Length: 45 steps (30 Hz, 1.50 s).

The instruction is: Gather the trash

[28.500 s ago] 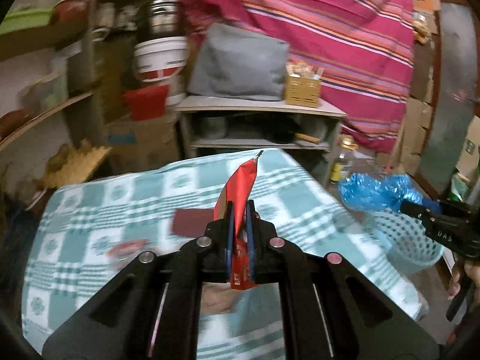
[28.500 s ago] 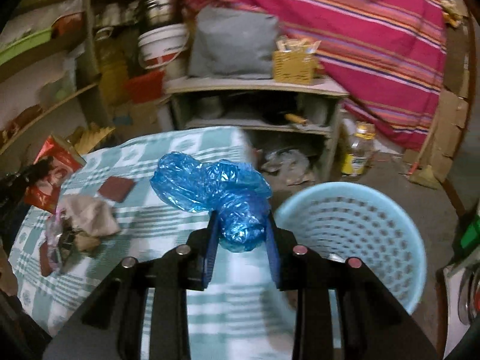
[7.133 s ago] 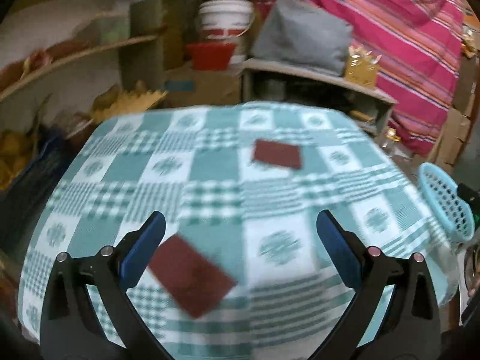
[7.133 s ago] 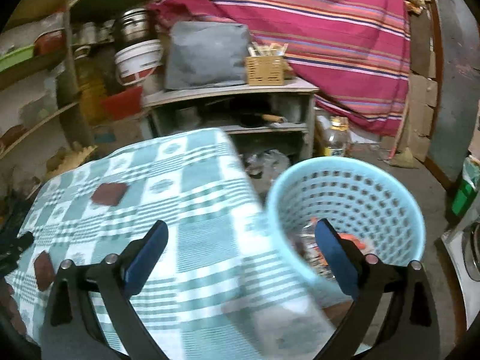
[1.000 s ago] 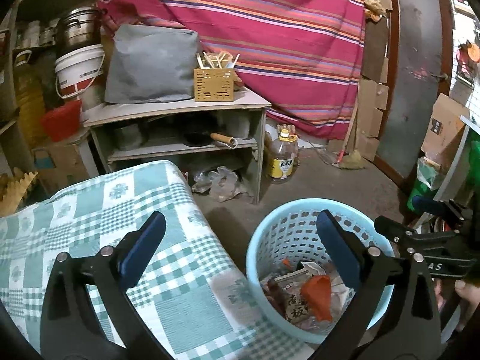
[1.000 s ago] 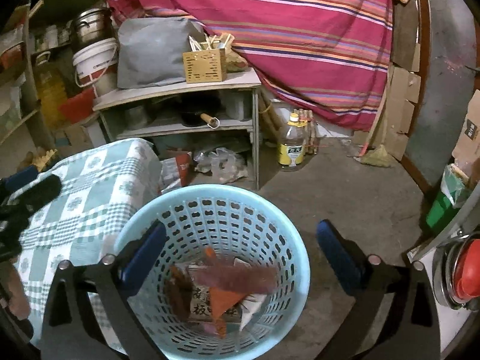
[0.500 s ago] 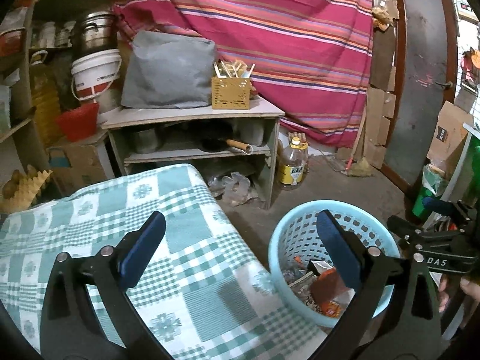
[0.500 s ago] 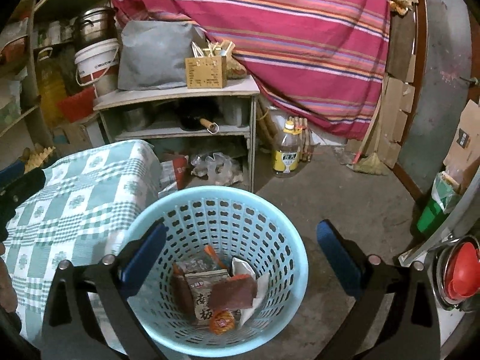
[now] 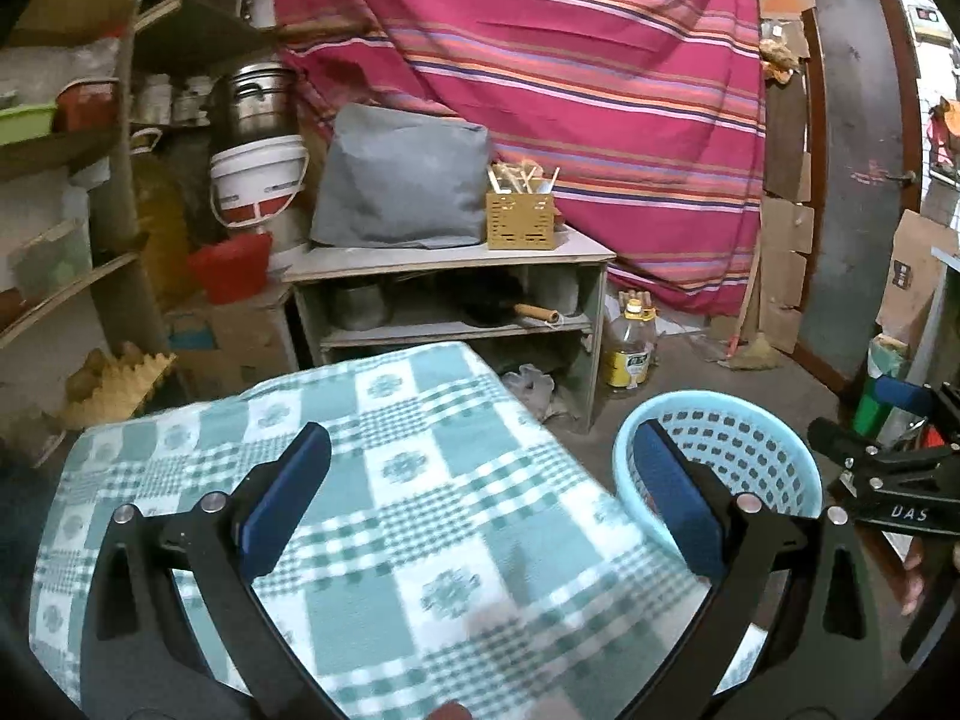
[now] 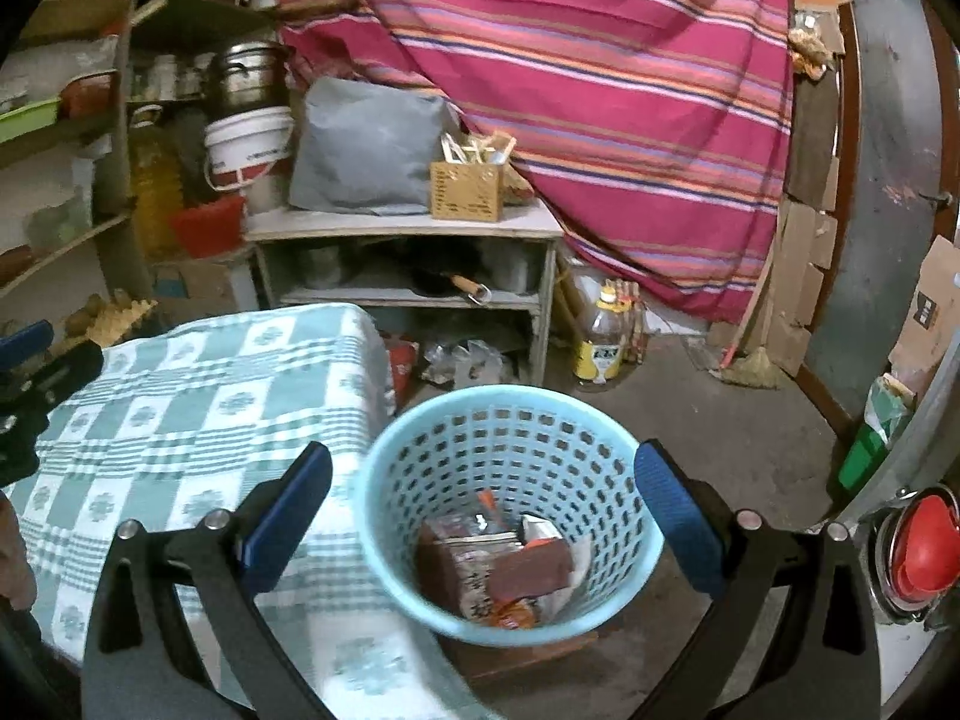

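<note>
The left gripper [image 9: 480, 501] hangs above the worktop [image 9: 384, 480], which is covered by a green-and-white checked cloth, with its jaws spread wide and nothing between them. The right gripper [image 10: 483, 507] is over the light blue basket [image 10: 414, 438], its jaws likewise released and empty. The basket stands on the floor just beside the worktop's right edge, near its far corner. Inside it lies the trash [image 10: 492, 570]: a dark red wrapper, a printed packet and some orange scraps heaped at the bottom. Beyond the worktop's far edge stands a grey shelf unit [image 10: 408, 228] with a grey cushion [image 10: 366, 150] on top, and a yellow oil bottle [image 10: 597, 348] sits on the floor beside it.
</note>
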Tool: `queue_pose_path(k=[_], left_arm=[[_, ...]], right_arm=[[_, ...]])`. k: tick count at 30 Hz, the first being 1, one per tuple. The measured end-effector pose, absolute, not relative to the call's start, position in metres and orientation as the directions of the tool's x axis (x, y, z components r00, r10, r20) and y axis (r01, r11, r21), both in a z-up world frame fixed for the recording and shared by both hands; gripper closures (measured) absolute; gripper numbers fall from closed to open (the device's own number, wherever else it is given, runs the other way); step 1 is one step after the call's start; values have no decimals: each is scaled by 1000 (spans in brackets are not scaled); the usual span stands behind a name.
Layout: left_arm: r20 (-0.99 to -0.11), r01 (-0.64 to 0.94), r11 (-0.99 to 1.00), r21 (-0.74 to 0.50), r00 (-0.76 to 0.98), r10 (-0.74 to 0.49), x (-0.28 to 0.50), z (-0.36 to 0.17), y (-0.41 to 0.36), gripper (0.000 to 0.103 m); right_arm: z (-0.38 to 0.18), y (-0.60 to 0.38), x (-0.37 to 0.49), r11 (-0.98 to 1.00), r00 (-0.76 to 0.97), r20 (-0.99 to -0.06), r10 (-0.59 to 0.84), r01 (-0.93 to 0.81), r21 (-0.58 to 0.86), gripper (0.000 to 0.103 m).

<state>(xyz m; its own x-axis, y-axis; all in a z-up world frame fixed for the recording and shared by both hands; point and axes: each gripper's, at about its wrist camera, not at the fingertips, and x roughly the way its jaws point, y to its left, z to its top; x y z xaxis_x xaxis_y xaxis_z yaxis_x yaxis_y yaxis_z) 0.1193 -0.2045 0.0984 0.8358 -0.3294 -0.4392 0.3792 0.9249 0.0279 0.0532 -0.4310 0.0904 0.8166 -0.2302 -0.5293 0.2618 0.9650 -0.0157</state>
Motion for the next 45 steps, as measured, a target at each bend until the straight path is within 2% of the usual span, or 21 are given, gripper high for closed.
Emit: queue_pose_path(k=[9,15,23,30,38,45], left_arm=[[-417,302,953,9,868,-271,75,81,-126,5],[-408,220,972,80,897,-170,42,59,-87,5],[-418,94,995,28,905,-73,11,28,-38,5],[-420,54,998,41,907,-32,-1,7,-24,5],[-424,24,998,61,906,4,-5,-4,-16,5],[-447,26,999,18,894,-15,1,-7,-12,5]], right_arm=[[85,-368,10,976,852,-488,-190,217,-2,5],[70,-328,-8,979,862,-475,-178,201,-2,5],[38,-267,-21,996,882,-467,-57,83,34,5],[16,-241,-31,997,907,-418,-52,68,24,5],[6,-230,-29,998,905,-422,-51,56,1,5],[6,-231,-30,997,911,-405,-81,82,-14,5]])
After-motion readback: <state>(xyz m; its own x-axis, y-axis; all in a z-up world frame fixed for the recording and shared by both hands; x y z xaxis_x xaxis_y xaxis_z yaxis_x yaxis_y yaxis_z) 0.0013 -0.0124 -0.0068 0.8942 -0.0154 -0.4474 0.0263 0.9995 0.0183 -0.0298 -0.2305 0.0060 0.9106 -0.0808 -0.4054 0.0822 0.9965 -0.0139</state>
